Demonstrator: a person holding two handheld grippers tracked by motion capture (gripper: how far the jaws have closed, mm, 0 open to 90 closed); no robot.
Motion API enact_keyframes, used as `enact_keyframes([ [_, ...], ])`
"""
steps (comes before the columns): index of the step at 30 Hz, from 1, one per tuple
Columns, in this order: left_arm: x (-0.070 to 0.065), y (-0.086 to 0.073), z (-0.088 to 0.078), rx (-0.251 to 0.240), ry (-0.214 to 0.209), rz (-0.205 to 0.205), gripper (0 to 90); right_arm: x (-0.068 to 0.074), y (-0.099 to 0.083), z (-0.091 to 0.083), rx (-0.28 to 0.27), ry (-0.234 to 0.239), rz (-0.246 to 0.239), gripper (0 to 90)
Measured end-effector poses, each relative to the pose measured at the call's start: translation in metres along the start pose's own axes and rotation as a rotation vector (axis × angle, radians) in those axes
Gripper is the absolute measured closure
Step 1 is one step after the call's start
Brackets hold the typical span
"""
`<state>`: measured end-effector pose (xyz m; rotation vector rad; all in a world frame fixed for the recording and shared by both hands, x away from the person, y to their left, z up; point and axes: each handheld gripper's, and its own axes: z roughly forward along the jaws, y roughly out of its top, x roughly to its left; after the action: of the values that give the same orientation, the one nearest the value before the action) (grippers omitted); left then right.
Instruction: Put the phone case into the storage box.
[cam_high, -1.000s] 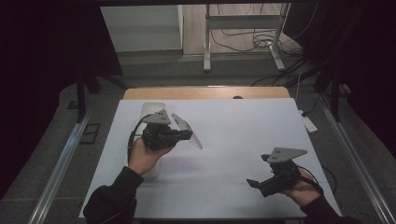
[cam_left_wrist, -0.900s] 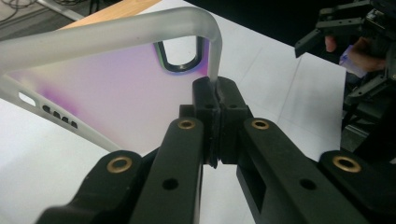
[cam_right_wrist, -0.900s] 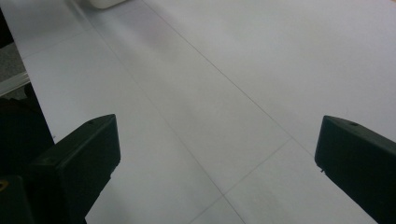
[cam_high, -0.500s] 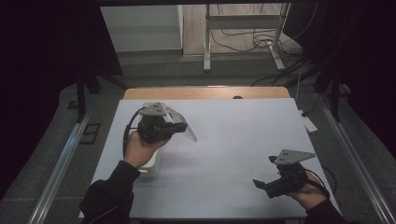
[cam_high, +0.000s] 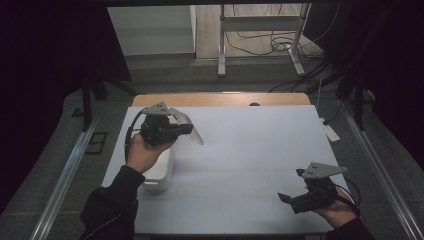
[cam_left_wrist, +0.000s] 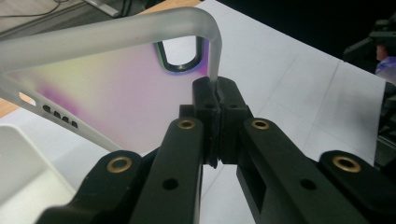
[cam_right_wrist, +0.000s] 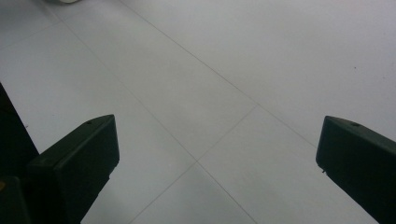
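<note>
On the left, a white bin (cam_high: 157, 172) sits on the white worktop (cam_high: 240, 165). Above it, the left hand-held gripper (cam_high: 187, 129) is raised, its jaws pinched tight on the rim of a frosted, see-through phone case (cam_high: 192, 131), which hangs clear of the worktop. Well apart at the right, the right hand-held gripper (cam_high: 285, 198) hovers low, jaws spread wide with nothing between them.

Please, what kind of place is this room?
Probably a lab or recording workspace, not a home: a white-covered table hemmed by dark curtains, loose cables on the floor behind, and a metal stand.
</note>
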<state>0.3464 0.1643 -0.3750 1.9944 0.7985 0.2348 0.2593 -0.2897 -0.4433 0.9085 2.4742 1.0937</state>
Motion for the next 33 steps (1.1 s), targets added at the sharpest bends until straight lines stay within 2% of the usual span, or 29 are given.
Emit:
enact_keyframes([
  [12, 0.014, 0.005, -0.011, 0.011, 0.057, -0.021, 88.8, -0.006, -0.010, -0.006, -0.003, -0.031, 0.029, 0.0],
  [33, 0.042, 0.004, -0.028, 0.041, 0.150, -0.061, 88.8, -0.012, -0.025, -0.023, 0.010, -0.098, 0.116, 0.0],
])
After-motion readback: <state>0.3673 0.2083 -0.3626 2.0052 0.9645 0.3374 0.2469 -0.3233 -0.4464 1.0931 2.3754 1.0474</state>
